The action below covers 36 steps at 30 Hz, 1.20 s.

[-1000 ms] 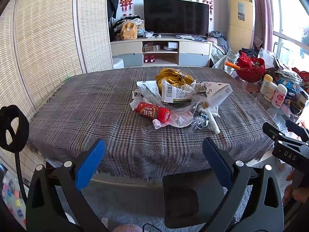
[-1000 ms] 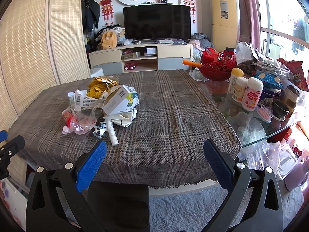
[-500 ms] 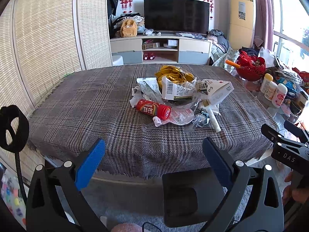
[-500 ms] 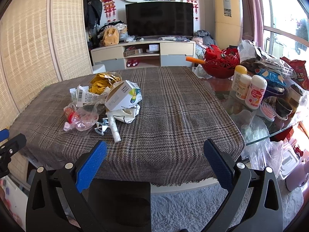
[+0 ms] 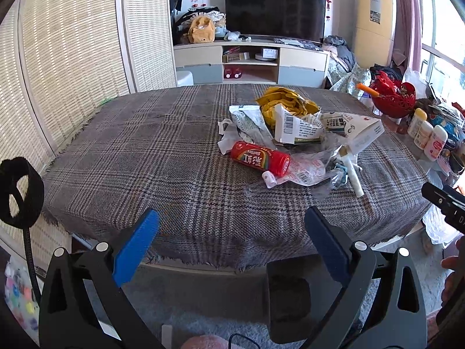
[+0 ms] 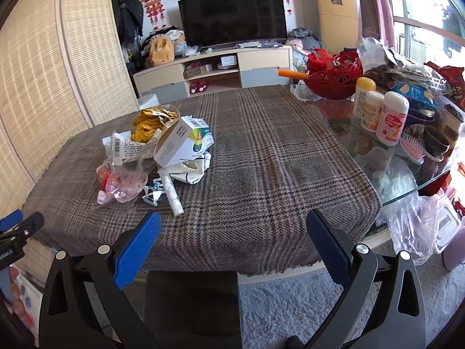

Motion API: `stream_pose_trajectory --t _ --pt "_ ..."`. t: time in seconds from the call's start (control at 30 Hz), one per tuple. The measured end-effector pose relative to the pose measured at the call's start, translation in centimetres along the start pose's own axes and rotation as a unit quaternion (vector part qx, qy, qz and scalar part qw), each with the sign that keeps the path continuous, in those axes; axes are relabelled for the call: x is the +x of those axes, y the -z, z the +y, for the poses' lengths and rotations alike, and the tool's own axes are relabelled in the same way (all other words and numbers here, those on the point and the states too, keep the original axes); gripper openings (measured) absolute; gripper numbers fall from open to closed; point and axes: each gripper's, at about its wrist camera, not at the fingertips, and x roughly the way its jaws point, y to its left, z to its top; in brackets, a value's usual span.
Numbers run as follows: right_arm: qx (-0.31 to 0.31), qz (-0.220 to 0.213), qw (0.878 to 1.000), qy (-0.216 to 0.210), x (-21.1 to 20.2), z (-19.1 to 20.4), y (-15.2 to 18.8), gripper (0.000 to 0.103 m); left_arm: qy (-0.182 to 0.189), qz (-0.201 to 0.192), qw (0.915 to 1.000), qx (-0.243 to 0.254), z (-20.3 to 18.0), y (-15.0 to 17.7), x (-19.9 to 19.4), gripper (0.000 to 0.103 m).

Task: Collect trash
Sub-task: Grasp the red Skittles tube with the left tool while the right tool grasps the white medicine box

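A living room: reed screens on the left, a dark TV [image 5: 274,13] over a low cabinet at the back, a window on the right. In front stands a table [image 5: 151,157] under a grey plaid cloth, its right end bare glass crowded with a red basket [image 6: 334,75] and white bottles [image 6: 391,117].

Compared with a second ago, both cameras have come a little nearer the table's near edge and the trash looms larger; the pile itself has not shifted.

The trash sits right of the table's middle in the left view, toward the left edge in the right view. Going left to right: torn white wrappers [image 5: 247,122]; a red tube [image 5: 260,157] lying flat, long axis running from far-left to near-right, cap toward the near-right, with a rainbow and "Skittles" beside Chinese characters; a crumpled yellow bag [image 5: 286,103] behind it; a paper with a barcode [image 5: 293,128]; clear plastic film [image 5: 308,171] against the tube's cap; a white stick [image 5: 353,171] pointing at the near edge; and an opened white box [image 6: 183,142], tipped over, its print too small to read.

The left gripper [image 5: 231,231] hangs before the near edge, blue pads spread wide, holding nothing. The right gripper [image 6: 232,231] is likewise spread wide and empty, just short of the near edge, well apart from the pile. A label on the right gripper's body starts with "D"; the rest is cut off.
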Motion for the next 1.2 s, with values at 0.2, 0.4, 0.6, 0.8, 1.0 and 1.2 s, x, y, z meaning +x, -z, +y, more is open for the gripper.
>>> stream_pose_trajectory --t 0.2,0.4,0.6,0.8,1.0,1.2 --pt "-0.012 0.003 1.000 -0.014 0.8 1.5 -3.4 0.100 0.036 0.023 0.9991 0.002 0.4 -1.9 2.6 0.095" --pt "-0.004 -0.001 1.000 -0.013 2.5 1.5 -7.3 0.100 0.032 0.033 0.9989 0.010 0.0 -4.7 4.4 0.095" --pt "0.005 0.028 0.998 -0.058 5.5 2.2 -10.4 0.100 0.027 0.059 0.9976 0.022 -1.3 -7.5 7.3 0.095" --pt "-0.014 0.084 0.994 -0.064 9.2 4.2 -11.9 0.082 0.027 0.081 0.9962 0.018 -1.8 -8.6 9.2 0.091" --pt "-0.008 0.119 0.991 -0.066 11.7 4.5 -11.4 0.077 0.045 0.098 0.9940 0.017 -2.1 -8.6 10.7 0.091" --pt "-0.021 0.135 0.989 -0.056 13.4 4.4 -10.6 0.077 0.059 0.114 0.9917 0.003 -2.2 -8.7 12.6 0.091"
